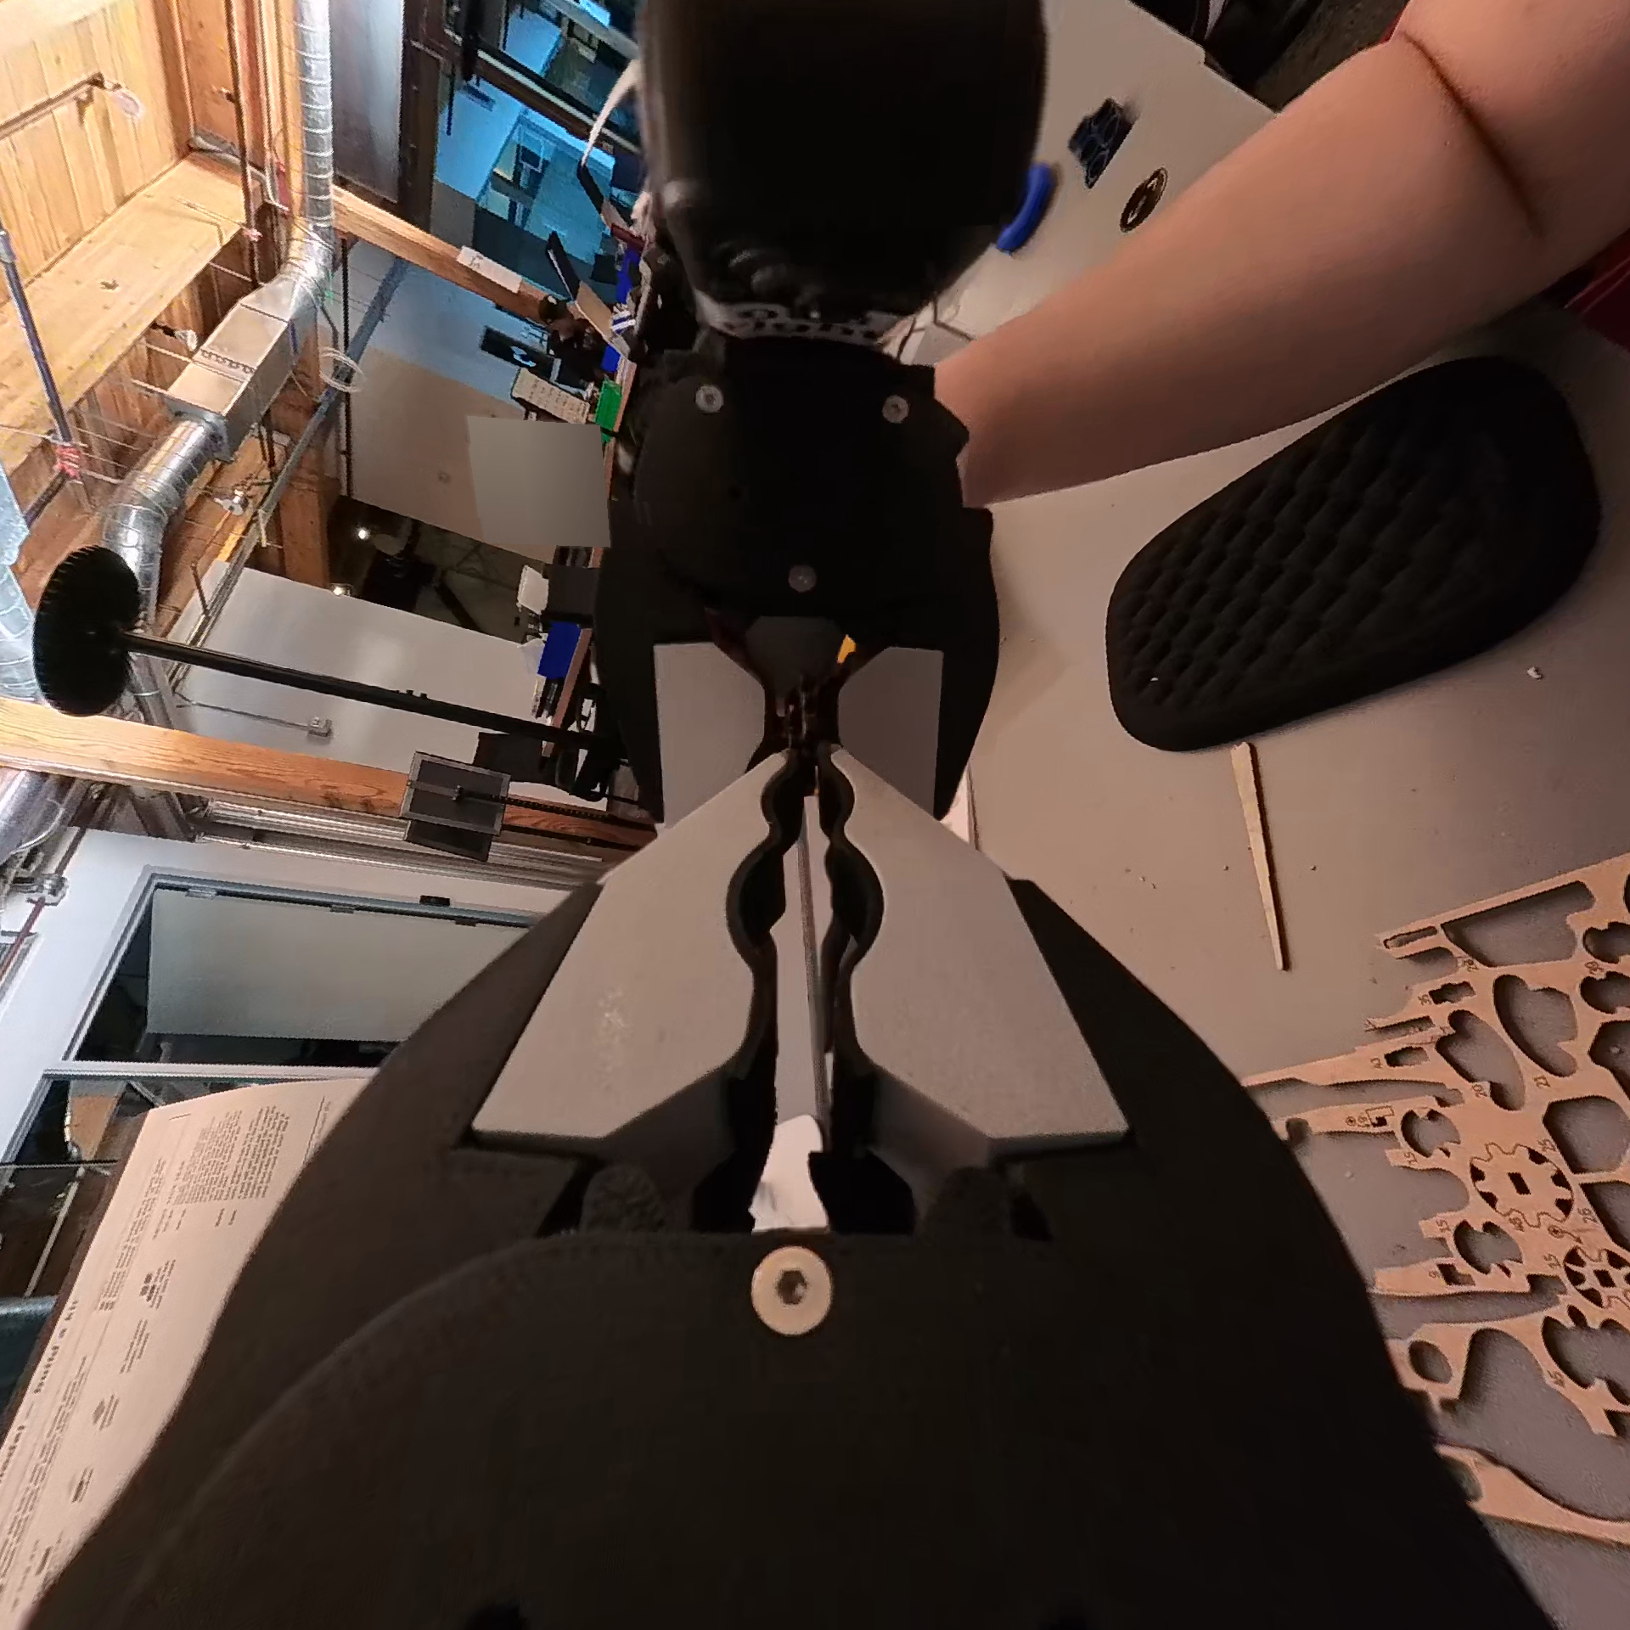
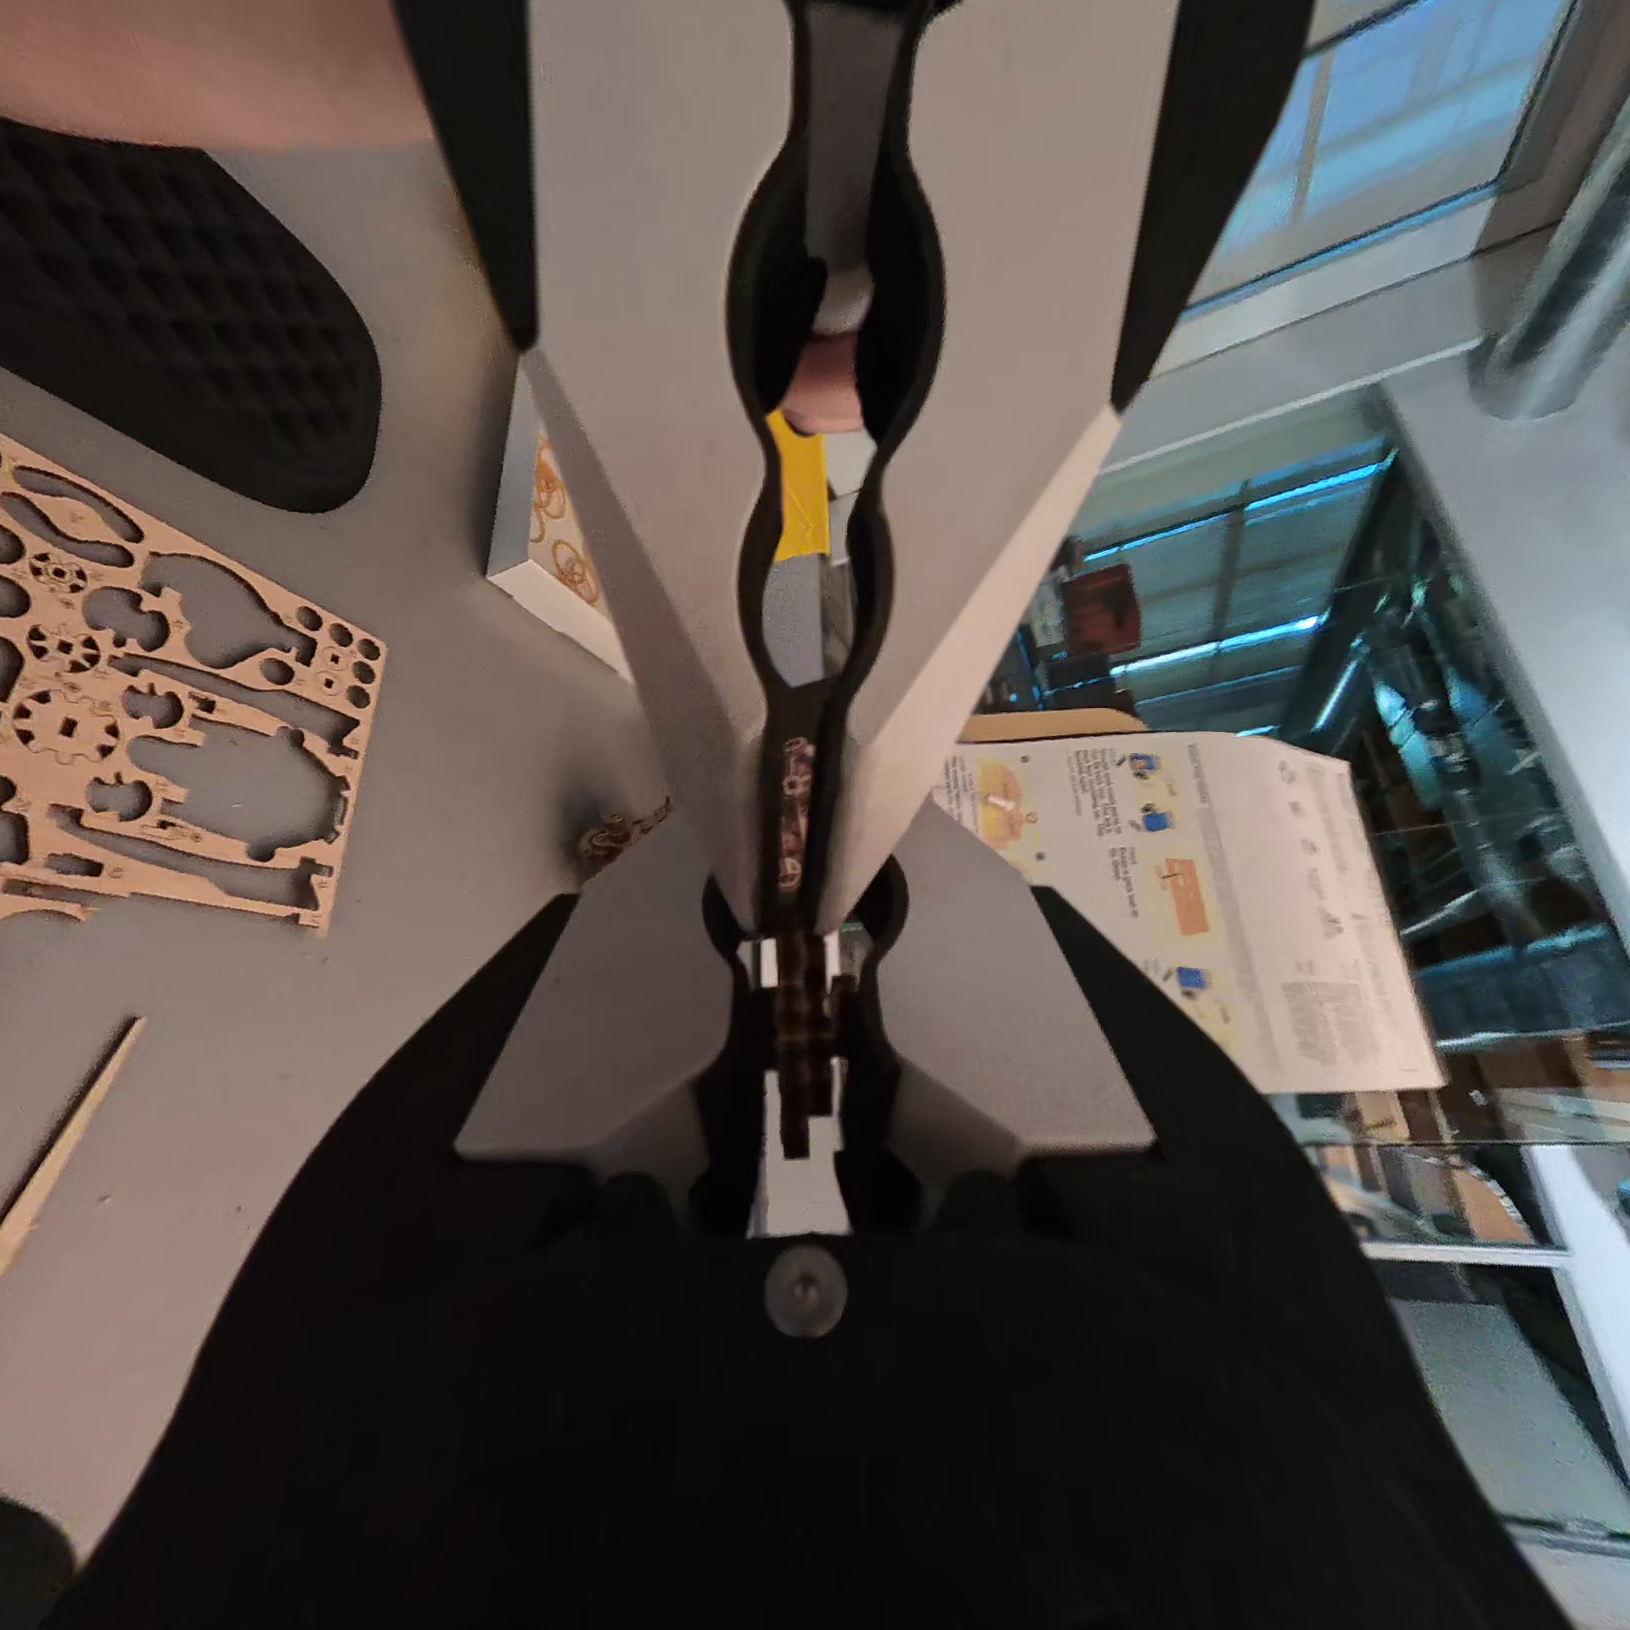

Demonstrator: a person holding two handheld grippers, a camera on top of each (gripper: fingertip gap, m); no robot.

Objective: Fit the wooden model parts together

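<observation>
My two grippers meet tip to tip above the grey table (image 1: pixel 1102 838). My left gripper (image 1: pixel 804 760) is shut on a thin dark wooden part (image 2: pixel 794 794), seen edge-on. My right gripper (image 2: pixel 798 953) is shut on a thicker, layered dark wooden part (image 2: pixel 798 1023). The two parts touch where the fingertips meet (image 1: pixel 798 716). The joint itself is mostly hidden by the fingers. In the left wrist view the right gripper (image 1: pixel 798 697) faces me from above. In the right wrist view the left gripper (image 2: pixel 791 908) comes down from the top.
A plywood sheet with cut-out holes (image 1: pixel 1499 1147) (image 2: pixel 176 706) lies on the table beside a black textured pad (image 1: pixel 1349 556) (image 2: pixel 159 326) and a thin wooden sliver (image 1: pixel 1257 847). A printed instruction sheet (image 2: pixel 1191 900) (image 1: pixel 176 1279) stands on the other side. A small wooden piece (image 2: pixel 617 833) lies on the table. Spacing between my two grippers at the tips: around 8 cm.
</observation>
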